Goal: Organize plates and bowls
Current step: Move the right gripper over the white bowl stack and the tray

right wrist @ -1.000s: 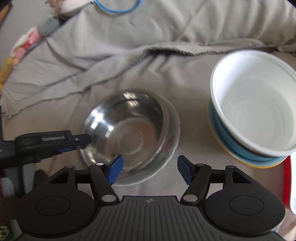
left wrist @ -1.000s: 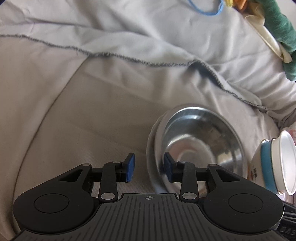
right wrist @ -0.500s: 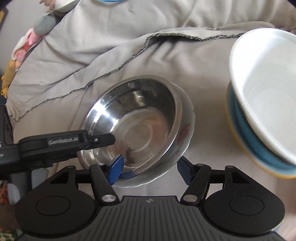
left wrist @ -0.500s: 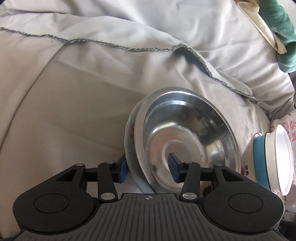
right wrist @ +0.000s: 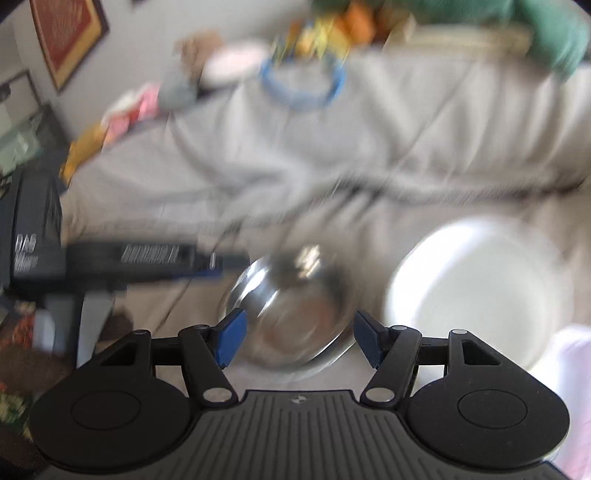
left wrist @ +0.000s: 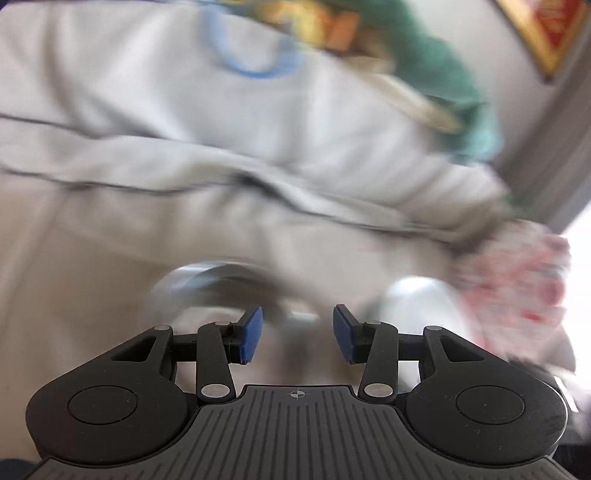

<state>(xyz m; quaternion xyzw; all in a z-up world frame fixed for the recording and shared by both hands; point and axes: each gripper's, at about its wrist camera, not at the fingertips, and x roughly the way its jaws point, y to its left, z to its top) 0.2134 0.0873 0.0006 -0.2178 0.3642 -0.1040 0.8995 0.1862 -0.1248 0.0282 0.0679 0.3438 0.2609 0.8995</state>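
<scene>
Both views are smeared by motion. A steel bowl (right wrist: 291,314) rests in a white plate (right wrist: 325,363) on the grey sheet, and shows in the left wrist view as a blurred steel bowl (left wrist: 221,284). My right gripper (right wrist: 297,343) hangs above its near side, open, with the pads clear of it. My left gripper (left wrist: 297,334) is open, its jaws closing with nothing between them; the bowl lies beyond its tips. In the right wrist view the left gripper (right wrist: 218,264) reaches in from the left towards the bowl's far rim. A stack with a white bowl (right wrist: 480,288) on top stands to the right.
Rumpled grey sheet (left wrist: 184,129) covers the surface. Along the far edge lie a blue ring (right wrist: 303,88), a green cloth (left wrist: 443,85) and small toys (right wrist: 122,110). A red-patterned cloth (left wrist: 517,280) lies at the right. A framed picture (right wrist: 62,33) hangs on the wall.
Both grippers have risen and drawn back, so the bowl and plate look smaller and lower. My left jaws, which straddled the bowl's rim, are off it. Both views tipped up.
</scene>
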